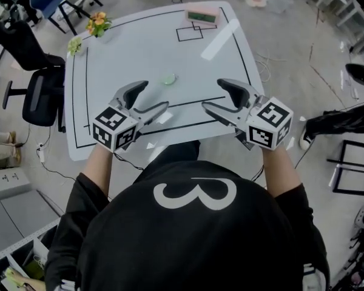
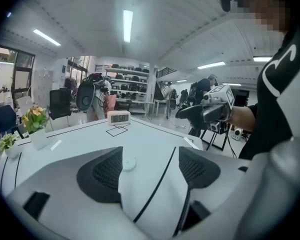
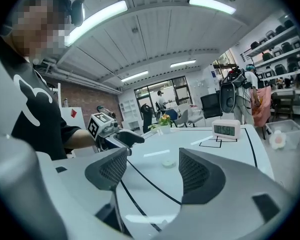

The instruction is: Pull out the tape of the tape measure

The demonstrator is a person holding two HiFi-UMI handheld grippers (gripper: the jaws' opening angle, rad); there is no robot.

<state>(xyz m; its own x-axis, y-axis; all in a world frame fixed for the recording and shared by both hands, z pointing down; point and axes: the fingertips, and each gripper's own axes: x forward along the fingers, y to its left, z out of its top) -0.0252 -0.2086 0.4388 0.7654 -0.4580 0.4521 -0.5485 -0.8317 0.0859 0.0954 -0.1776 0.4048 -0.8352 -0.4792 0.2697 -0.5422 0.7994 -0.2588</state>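
—Holding anything, either tool?
—No. The left tool (image 1: 156, 94) has its jaws spread wide with only bare counter (image 1: 139, 47) showing between them, and the right tool (image 1: 213, 94) is just as released, with nothing between its pads.
—Where is the tape measure, then?
—The tape measure (image 1: 169, 78), a small round pale green disc, lies flat on the white counter, alone, touched by neither tool. Seen from the head view it sits at about 1 o'clock from the left tool's tips and about 10 o'clock from the right tool's, a little beyond both.
—How do the tools stand?
—Both are over the near part of the counter, at 6 o'clock, apart from each other. The left one points toward 2 o'clock and the right toward 10 o'clock, so the tips lean inward. Whether either rests on the surface I cannot tell.
—Anything else on the counter?
—A digital clock (image 1: 202, 17) at the far edge, about 1 o'clock, just beyond a black outlined square (image 1: 190, 34); a bunch of orange flowers (image 1: 97, 23) at the 11 o'clock corner, with a smaller plant (image 1: 75, 45) near it at 10 o'clock
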